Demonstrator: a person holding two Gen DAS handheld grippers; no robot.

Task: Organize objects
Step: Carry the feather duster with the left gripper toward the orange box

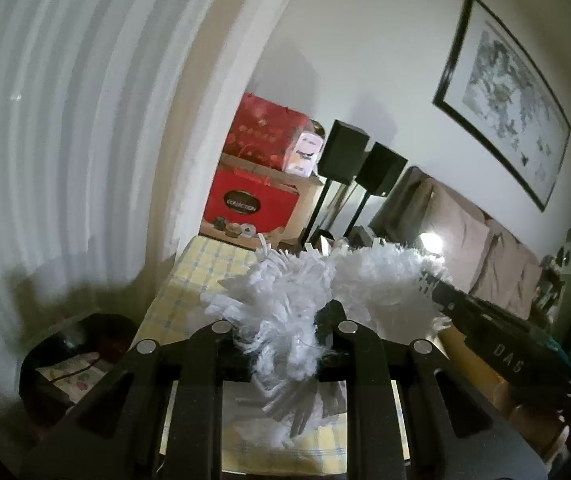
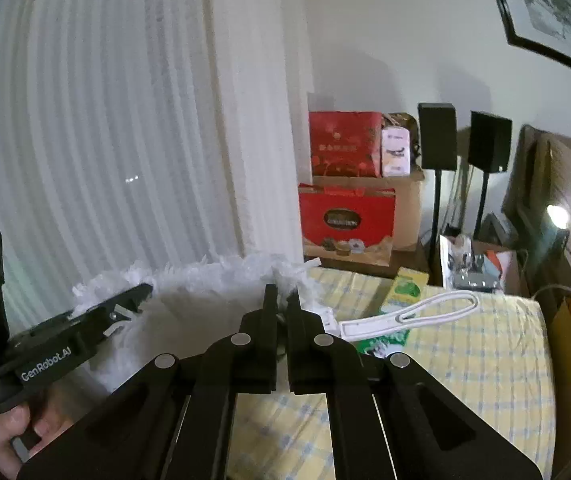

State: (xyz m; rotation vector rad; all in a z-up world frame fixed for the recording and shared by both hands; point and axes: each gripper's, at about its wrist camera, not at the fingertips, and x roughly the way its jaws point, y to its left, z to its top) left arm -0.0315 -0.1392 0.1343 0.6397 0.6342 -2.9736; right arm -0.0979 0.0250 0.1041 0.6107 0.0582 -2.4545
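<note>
A white fluffy duster head (image 1: pixel 325 280) hangs in the air between both grippers, above the table with the yellow checked cloth (image 1: pixel 189 288). My left gripper (image 1: pixel 281 320) is shut on its strands. From the right, my right gripper (image 1: pixel 429 280) reaches into the fluff. In the right wrist view, the right gripper (image 2: pixel 282 300) is shut with its tips in the edge of the duster head (image 2: pixel 189 292). The left gripper (image 2: pixel 141 292) bites into it from the left, held by a hand (image 2: pixel 9 432). A white plastic handle (image 2: pixel 425 312) lies on the checked cloth (image 2: pixel 485 360).
A green packet (image 2: pixel 401 292) lies under the handle. Red gift boxes (image 2: pixel 345 220) and two black speakers on stands (image 2: pixel 437 136) stand behind the table. A white curtain (image 2: pixel 105 140) fills the left. A sofa (image 1: pixel 465 232) and a framed picture (image 1: pixel 505 96) are on the right.
</note>
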